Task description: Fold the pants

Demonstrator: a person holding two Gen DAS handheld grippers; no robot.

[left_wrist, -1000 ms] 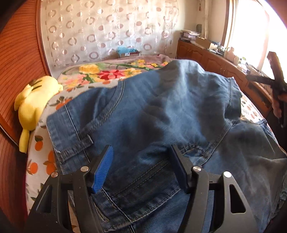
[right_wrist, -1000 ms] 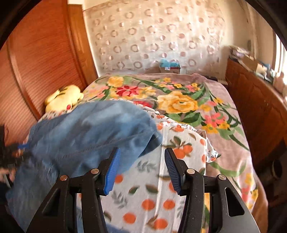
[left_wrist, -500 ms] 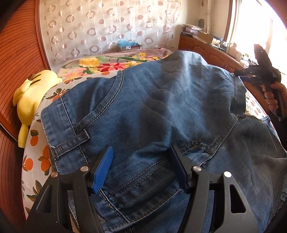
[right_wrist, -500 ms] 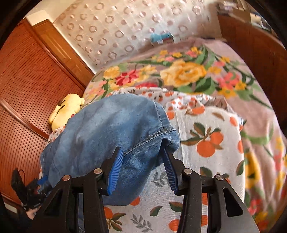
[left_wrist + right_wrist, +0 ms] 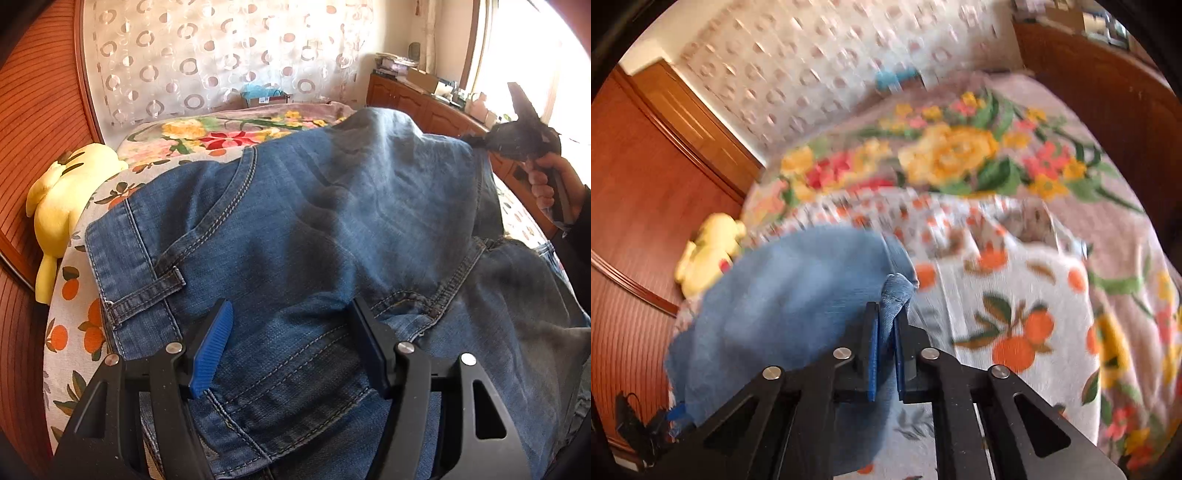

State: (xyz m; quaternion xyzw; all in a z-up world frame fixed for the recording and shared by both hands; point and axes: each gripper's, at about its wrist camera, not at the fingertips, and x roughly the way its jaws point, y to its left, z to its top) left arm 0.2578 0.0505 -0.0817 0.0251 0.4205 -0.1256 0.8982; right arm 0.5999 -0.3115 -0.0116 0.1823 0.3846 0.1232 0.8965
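Right gripper, fingers just closed, pinches the jeans hem at lower centre, left gripper gaping over the waistband; next, carry the hem across.

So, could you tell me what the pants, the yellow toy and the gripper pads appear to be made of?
The pants look like blue denim: twill weave, faded patches and pale double stitching along the seams. The yellow toy looks like soft plush, matte and rounded, though its surface is too small to confirm. The left gripper pads seem ribbed blue rubber or plastic on matte black plastic arms.
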